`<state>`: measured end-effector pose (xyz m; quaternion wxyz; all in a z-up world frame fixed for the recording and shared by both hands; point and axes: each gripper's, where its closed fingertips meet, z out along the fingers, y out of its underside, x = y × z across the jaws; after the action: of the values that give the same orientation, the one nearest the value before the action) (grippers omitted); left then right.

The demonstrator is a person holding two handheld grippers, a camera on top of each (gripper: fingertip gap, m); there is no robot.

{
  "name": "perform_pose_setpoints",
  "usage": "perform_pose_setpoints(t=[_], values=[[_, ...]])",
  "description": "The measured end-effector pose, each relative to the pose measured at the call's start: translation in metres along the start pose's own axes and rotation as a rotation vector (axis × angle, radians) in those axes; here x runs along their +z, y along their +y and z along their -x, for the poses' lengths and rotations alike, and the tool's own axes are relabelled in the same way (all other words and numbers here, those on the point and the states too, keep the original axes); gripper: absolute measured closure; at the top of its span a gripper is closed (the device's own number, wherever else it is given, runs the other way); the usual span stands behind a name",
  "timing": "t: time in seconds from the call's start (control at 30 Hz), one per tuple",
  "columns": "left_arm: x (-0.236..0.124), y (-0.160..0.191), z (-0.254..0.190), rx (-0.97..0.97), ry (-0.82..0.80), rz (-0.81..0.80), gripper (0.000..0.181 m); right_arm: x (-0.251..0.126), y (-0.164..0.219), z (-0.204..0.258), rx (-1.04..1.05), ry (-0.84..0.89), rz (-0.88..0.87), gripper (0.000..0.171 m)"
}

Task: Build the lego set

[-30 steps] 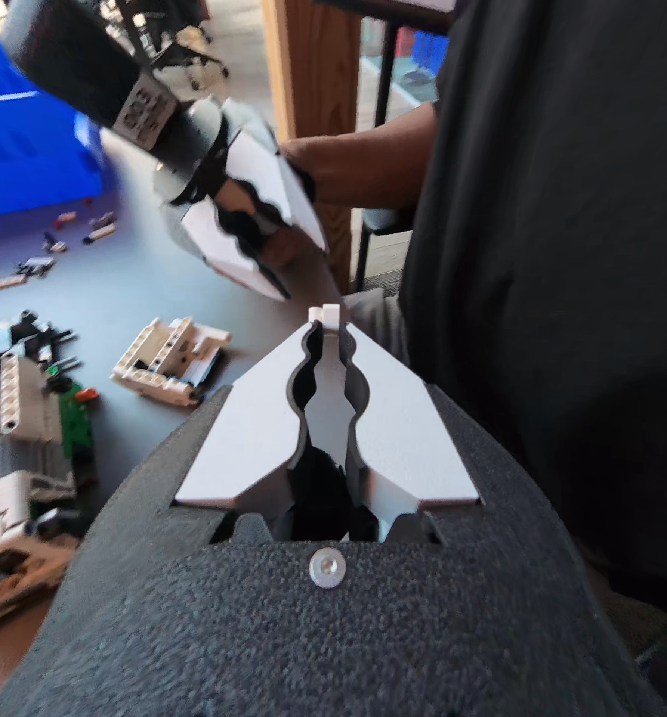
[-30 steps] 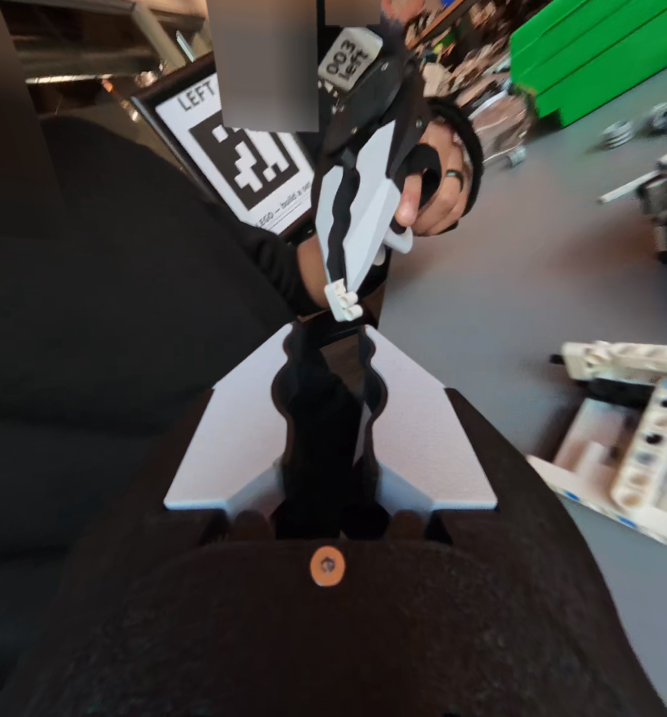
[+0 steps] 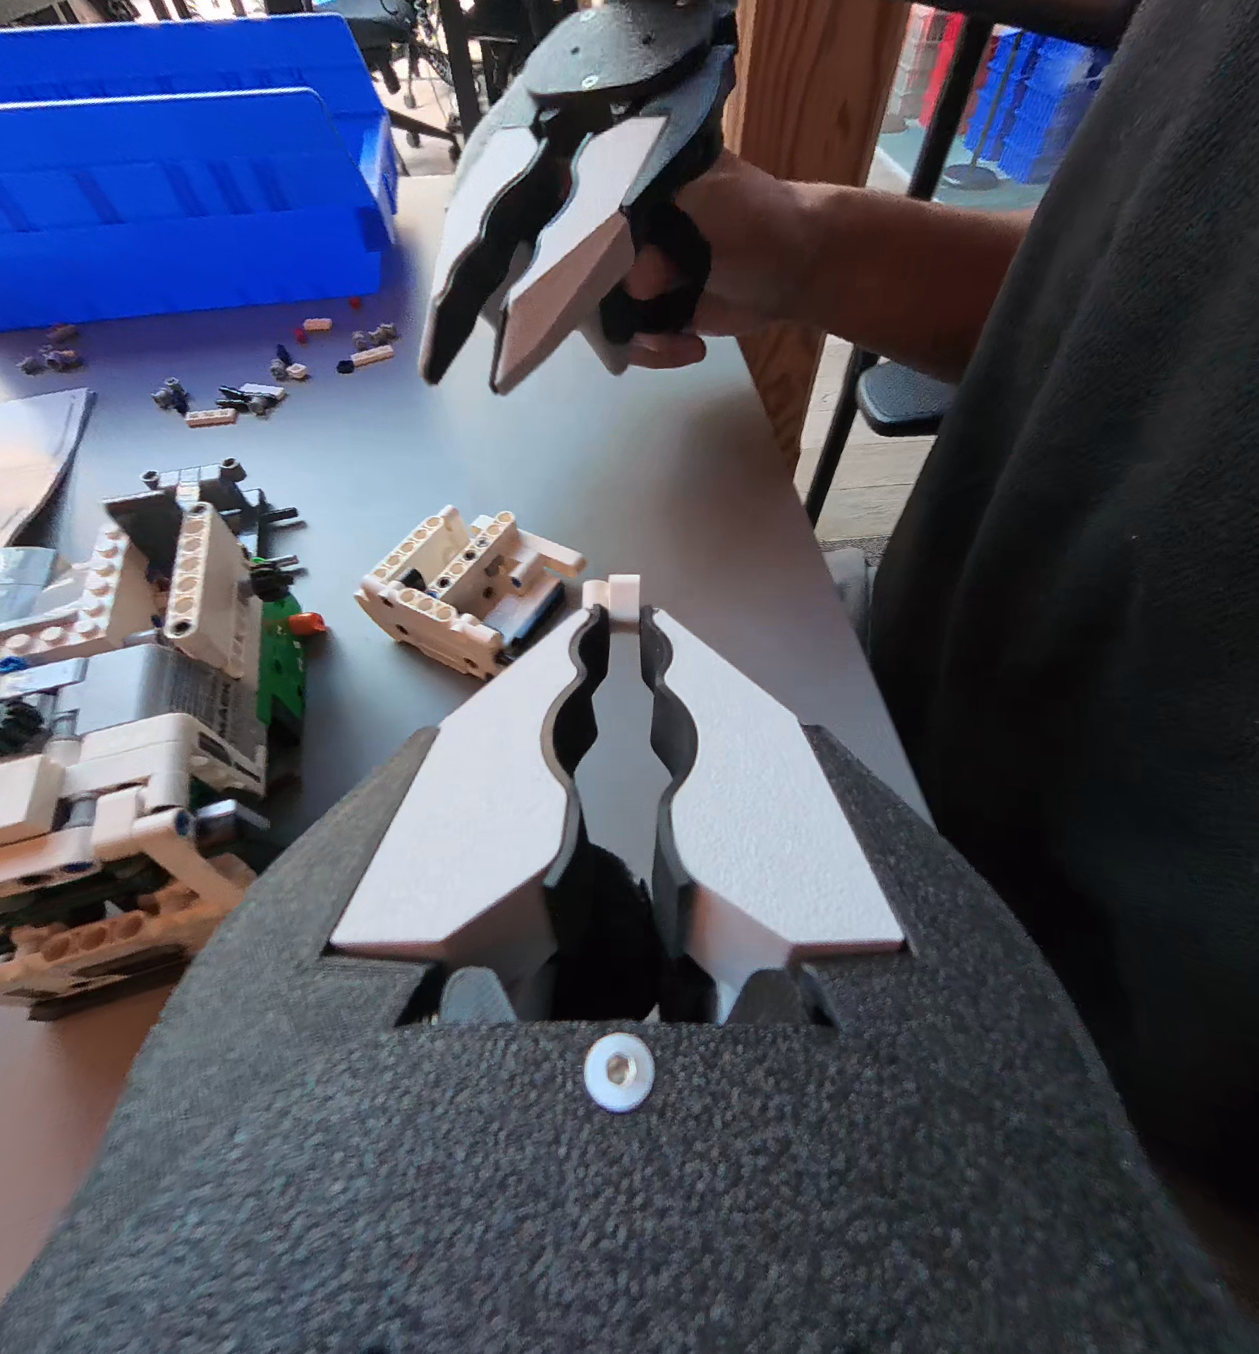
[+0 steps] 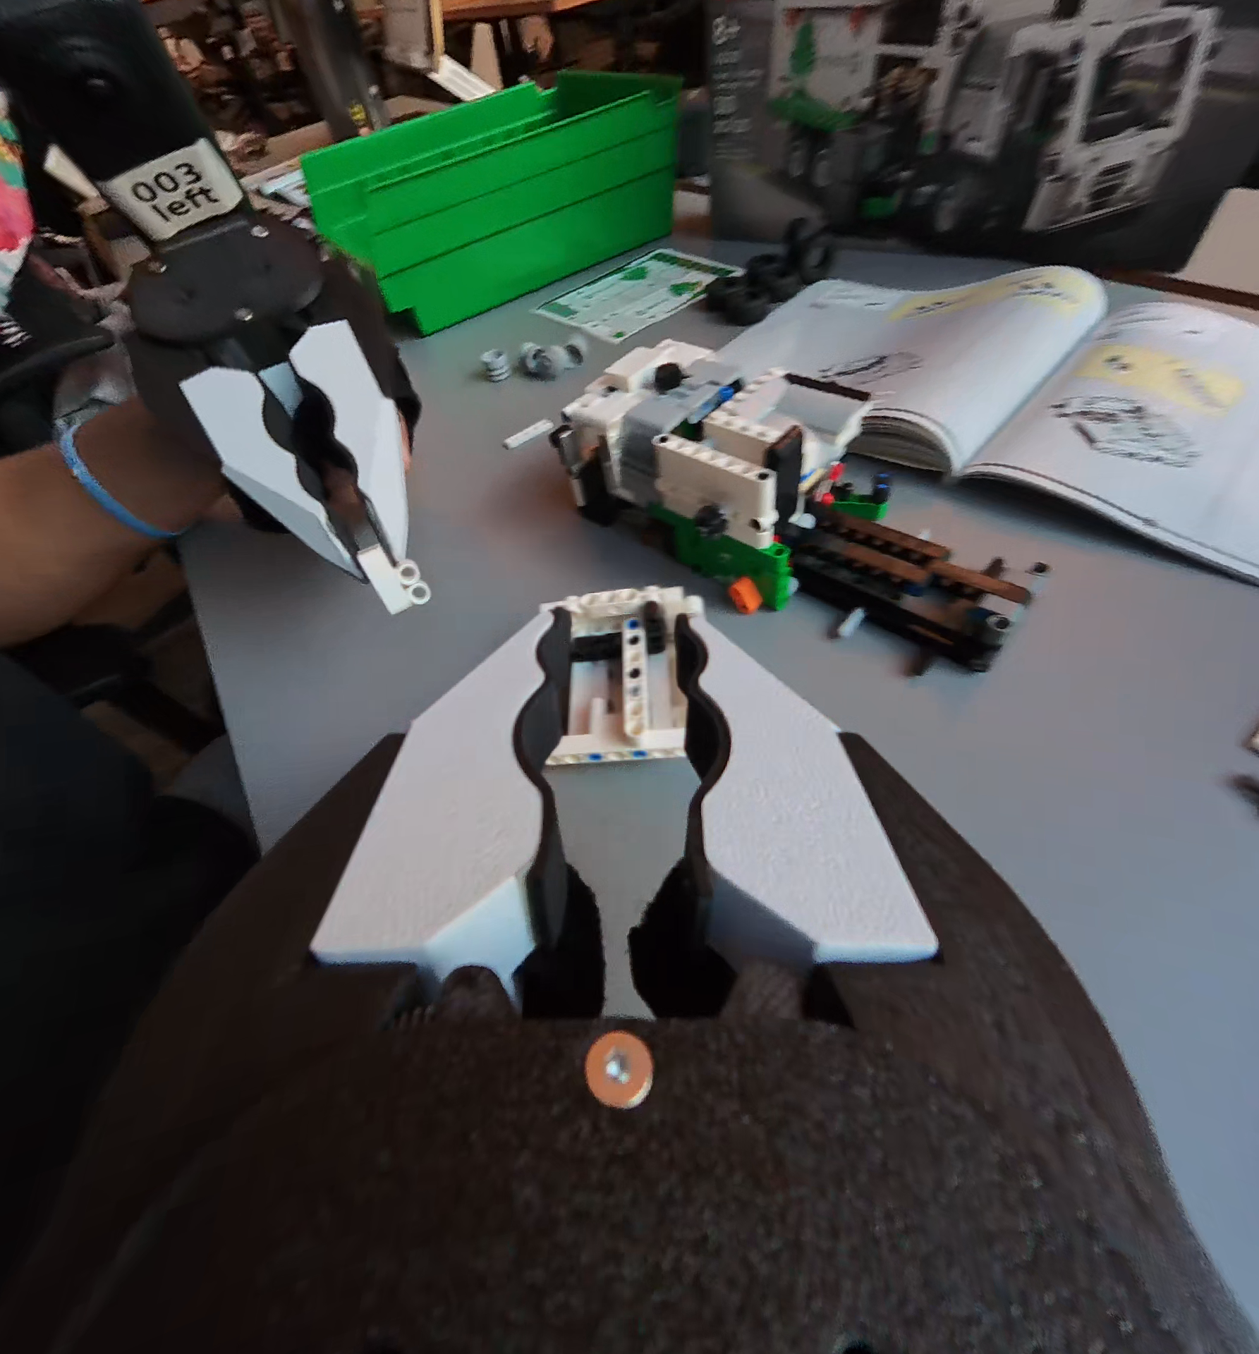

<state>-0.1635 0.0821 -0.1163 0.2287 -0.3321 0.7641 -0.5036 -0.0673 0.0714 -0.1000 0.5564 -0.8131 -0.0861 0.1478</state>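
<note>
My left gripper (image 3: 617, 619) is shut on a small white lego piece (image 3: 615, 595) that sticks out past its tips. It also shows in the right wrist view (image 4: 383, 564), holding that piece (image 4: 400, 588) above the table's near edge. My right gripper (image 4: 619, 623) is open and empty, and a small white sub-assembly (image 4: 622, 692) lying on the grey table shows between its fingers. In the left wrist view the right gripper (image 3: 469, 377) hangs above the table, beyond the sub-assembly (image 3: 458, 597). The partly built white, green and black truck (image 4: 721, 469) stands behind.
An open instruction booklet (image 4: 1051, 381), a green bin (image 4: 494, 190), the set's box (image 4: 978, 110), black tyres (image 4: 765, 286) and a sticker sheet (image 4: 641, 293) lie at the back. A blue bin (image 3: 157, 183) and loose small pieces (image 3: 245, 388) sit on the far side. The person's dark-clothed body is close by. My right fingertips sit around 10 cm from my left ones.
Both grippers have swung away from the person's body toward the table. The right gripper's jaws stand wider apart, over the white sub-assembly. The left still holds the white piece.
</note>
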Motion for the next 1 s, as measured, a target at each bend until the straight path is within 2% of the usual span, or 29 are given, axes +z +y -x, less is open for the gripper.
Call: perform_pose_setpoints(t=[0.23,0.43,0.53,1.0], values=[[0.004,0.000,0.027,-0.015,-0.094,-0.028,0.174,-0.021,-0.010,-0.041,0.020,0.151,-0.152,0.149],[0.013,0.013,0.021,-0.064,-0.016,0.047,0.174,-0.030,-0.017,-0.076,0.028,0.259,-0.217,0.150],[0.013,0.012,0.026,-0.077,-0.029,0.041,0.174,-0.032,-0.017,-0.085,0.009,0.299,-0.234,0.151],[0.009,0.007,0.026,-0.137,0.026,0.002,0.174,-0.030,-0.014,-0.089,0.010,0.283,-0.229,0.155]])
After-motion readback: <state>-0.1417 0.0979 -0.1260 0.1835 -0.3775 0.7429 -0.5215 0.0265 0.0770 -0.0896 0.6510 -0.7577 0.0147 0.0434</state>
